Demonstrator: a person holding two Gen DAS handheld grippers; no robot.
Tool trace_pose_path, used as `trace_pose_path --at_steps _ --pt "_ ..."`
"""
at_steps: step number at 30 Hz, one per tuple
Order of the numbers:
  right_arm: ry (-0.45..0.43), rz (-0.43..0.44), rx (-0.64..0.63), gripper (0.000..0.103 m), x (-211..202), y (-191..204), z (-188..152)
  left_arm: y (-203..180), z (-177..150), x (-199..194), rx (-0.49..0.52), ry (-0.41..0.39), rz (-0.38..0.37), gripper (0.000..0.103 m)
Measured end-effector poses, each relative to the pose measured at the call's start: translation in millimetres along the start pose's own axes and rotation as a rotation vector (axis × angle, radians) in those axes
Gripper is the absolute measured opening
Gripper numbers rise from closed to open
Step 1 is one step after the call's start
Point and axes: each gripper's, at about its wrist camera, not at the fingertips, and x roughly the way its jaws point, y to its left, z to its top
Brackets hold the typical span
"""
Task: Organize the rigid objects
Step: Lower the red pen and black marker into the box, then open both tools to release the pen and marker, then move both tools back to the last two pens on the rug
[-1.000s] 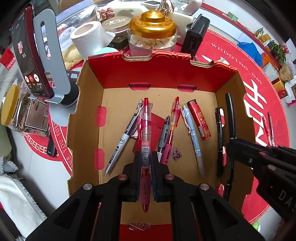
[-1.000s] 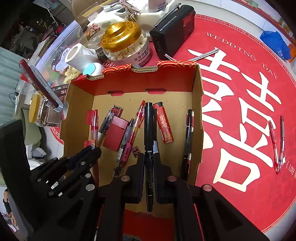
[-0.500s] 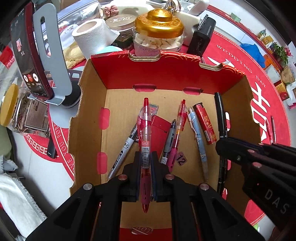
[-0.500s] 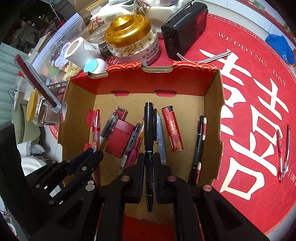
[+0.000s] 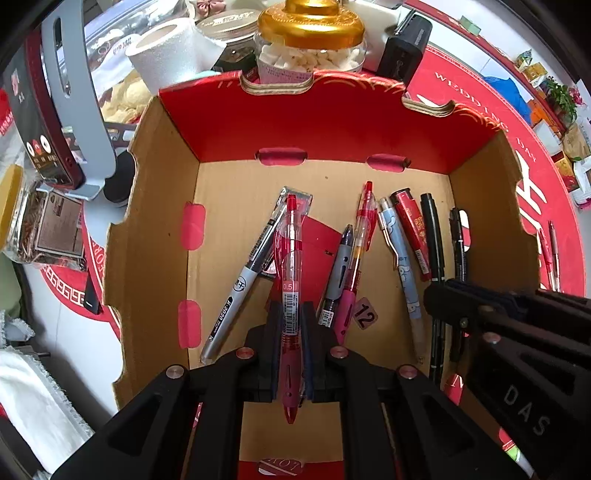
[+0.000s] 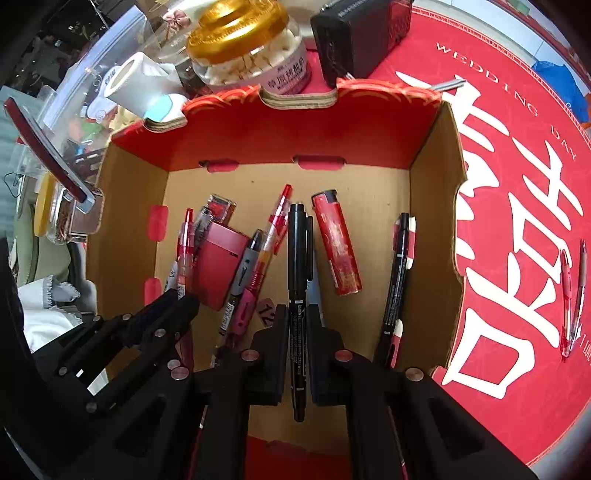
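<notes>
An open cardboard box (image 5: pixel 155 236) (image 6: pixel 432 236) with a red inner back wall holds several pens, a red lighter (image 6: pixel 337 243) and a red card case (image 6: pixel 218 266). My left gripper (image 5: pixel 290 321) is shut on a red gel pen (image 5: pixel 290 280), hanging over the left part of the box floor. My right gripper (image 6: pixel 297 325) is shut on a black marker (image 6: pixel 298 273) above the box middle. In the left wrist view the right gripper (image 5: pixel 439 295) reaches in from the right with the black marker (image 5: pixel 432 236). In the right wrist view the left gripper (image 6: pixel 177 295) enters from the lower left.
Behind the box stand a gold-lidded jar (image 5: pixel 310 40), a paper roll (image 5: pixel 166 51) and a black radio (image 6: pixel 362 33). A phone on a stand (image 5: pixel 48 122) rises at the left. Two red pens (image 6: pixel 570 295) lie on the red round tablecloth (image 6: pixel 517 258) right of the box.
Both grippers have sunk toward the box, which looks larger now. The right gripper with its black marker has shifted further over the box floor. Both grips are unchanged.
</notes>
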Motion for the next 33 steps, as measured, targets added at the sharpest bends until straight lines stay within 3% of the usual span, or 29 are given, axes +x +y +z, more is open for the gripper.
trace_pose_path --at_steps 7,9,10,11,12,13,14,15,16,17,18,21,25,29,33 --pt "0.026 -0.014 -0.010 0.011 14 0 1 -1 0 9 -0.006 0.009 0.004 0.011" --pt "0.034 0.008 -0.005 0.011 15 -2 1 -1 0 12 -0.006 0.017 -0.008 0.022" --pt "0.029 0.011 -0.002 0.011 14 -3 1 1 -1 14 -0.003 0.024 -0.003 0.043" --pt "0.022 0.009 -0.003 0.021 12 -4 1 2 -2 16 -0.007 0.029 0.000 0.071" --pt "0.007 0.013 -0.003 0.033 8 -5 0 4 -3 16 -0.020 0.030 -0.010 0.081" --pt "-0.009 0.052 -0.009 0.038 4 -4 -1 6 -3 17 -0.036 0.034 -0.013 0.087" --pt "-0.017 0.073 -0.017 0.053 -1 -3 -1 8 -4 17 -0.045 0.033 -0.027 0.087" --pt "-0.032 0.076 -0.028 0.062 -7 0 -2 8 -4 16 -0.049 0.030 -0.040 0.089" --pt "-0.052 0.038 -0.032 0.075 -12 2 -3 9 -5 17 -0.062 0.021 -0.068 0.094" --pt "-0.079 0.019 -0.036 0.078 -19 3 -4 9 -6 19 -0.073 0.015 -0.098 0.102" --pt "-0.086 0.027 -0.030 0.078 -24 1 -5 6 -6 22 -0.081 0.008 -0.119 0.103" --pt "-0.102 0.076 0.012 0.078 -43 -14 -9 -8 -9 23 -0.062 -0.034 -0.078 0.103" --pt "-0.162 0.064 0.046 0.078 -75 -41 -22 -31 -14 22 -0.047 -0.047 -0.085 0.103" --pt "-0.214 0.007 0.145 0.078 -102 -91 -48 -73 -20 16 0.001 -0.051 -0.099 0.103" --pt "-0.228 -0.068 0.322 0.078 -116 -156 -80 -122 -17 6 0.036 -0.077 -0.168 0.103"
